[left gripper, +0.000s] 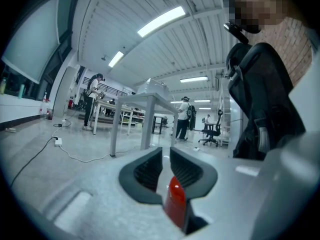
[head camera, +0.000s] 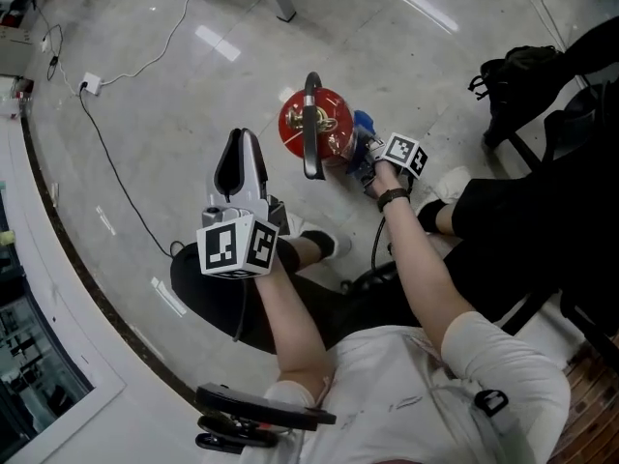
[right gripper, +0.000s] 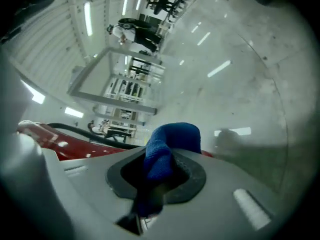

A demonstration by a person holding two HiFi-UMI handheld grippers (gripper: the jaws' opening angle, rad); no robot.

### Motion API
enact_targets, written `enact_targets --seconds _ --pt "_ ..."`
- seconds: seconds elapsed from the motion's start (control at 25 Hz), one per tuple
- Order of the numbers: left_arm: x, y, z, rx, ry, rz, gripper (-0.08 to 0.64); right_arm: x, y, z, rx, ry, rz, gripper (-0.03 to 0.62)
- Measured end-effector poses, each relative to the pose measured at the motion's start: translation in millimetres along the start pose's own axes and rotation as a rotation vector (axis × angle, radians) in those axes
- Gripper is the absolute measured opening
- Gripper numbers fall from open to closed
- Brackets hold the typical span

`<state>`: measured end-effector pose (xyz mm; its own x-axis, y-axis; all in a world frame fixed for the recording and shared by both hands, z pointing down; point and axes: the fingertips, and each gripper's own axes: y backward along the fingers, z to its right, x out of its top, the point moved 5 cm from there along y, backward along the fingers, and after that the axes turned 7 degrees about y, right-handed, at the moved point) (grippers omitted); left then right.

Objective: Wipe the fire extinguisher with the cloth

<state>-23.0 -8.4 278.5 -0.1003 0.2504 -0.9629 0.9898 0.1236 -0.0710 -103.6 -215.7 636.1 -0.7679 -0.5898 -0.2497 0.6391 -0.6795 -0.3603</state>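
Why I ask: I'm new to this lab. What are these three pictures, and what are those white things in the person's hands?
There is no robot here. A person holds a hand-held two-jaw gripper in each hand. The head view comes from a camera on the person's head, looking down at the grey floor, where a red extinguisher stands. The other two pictures come from cameras that ride on the grippers and look along their jaws. The right gripper is shut on a blue cloth at the extinguisher's side. The left gripper is held away from it, its jaws close together with nothing between them. The marked cubes are parts of the grippers.
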Motion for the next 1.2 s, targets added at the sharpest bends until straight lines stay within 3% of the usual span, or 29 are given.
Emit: enact_targets --seconds 0.12,0.28,0.4,0.48,0.56,0.8,0.88,1.0,1.12,1.2 --pt "-5.8 0.7 -2.4 0.002 -0.006 -0.026 0.051 -21.3 -22.9 67.0 -0.124 -0.072 -0.017 0.058" --pt "4.5 4.7 -3.3 0.021 -0.004 -0.028 0.051 -37.5 -37.0 109.9 -0.311 0.018 -0.155 0.058" --pt "12.6 5.9 -5.3 0.012 -0.01 -0.006 0.051 -32.7 -45.7 116.3 -0.317 0.162 -0.278 0.058" --pt "17.3 6.8 -7.8 0.009 -0.014 0.012 0.051 -25.8 -48.6 108.3 -0.322 0.206 -0.34 0.058" --pt "19.8 7.0 -11.0 0.016 -0.011 0.022 0.051 -5.3 -47.8 76.4 -0.226 0.214 -0.314 0.06" --pt "30.7 5.7 -17.4 0.008 -0.018 0.053 0.051 90.6 -0.8 -125.7 0.39 0.315 -0.221 0.06" --pt "35.1 3.1 -15.3 0.003 -0.015 0.057 0.051 115.4 23.4 -180.0 0.525 0.31 -0.196 0.06" --pt "40.4 0.2 -10.8 -0.015 -0.017 0.077 0.051 126.8 44.1 -254.9 0.711 0.41 -0.21 0.06" --pt "40.1 -1.9 -1.2 -0.028 -0.017 0.076 0.051 104.6 40.8 -298.2 0.81 0.484 -0.322 0.06" --pt "37.6 -4.6 4.8 -0.029 -0.013 0.063 0.049 91.1 26.9 -289.3 0.755 0.499 -0.391 0.06"
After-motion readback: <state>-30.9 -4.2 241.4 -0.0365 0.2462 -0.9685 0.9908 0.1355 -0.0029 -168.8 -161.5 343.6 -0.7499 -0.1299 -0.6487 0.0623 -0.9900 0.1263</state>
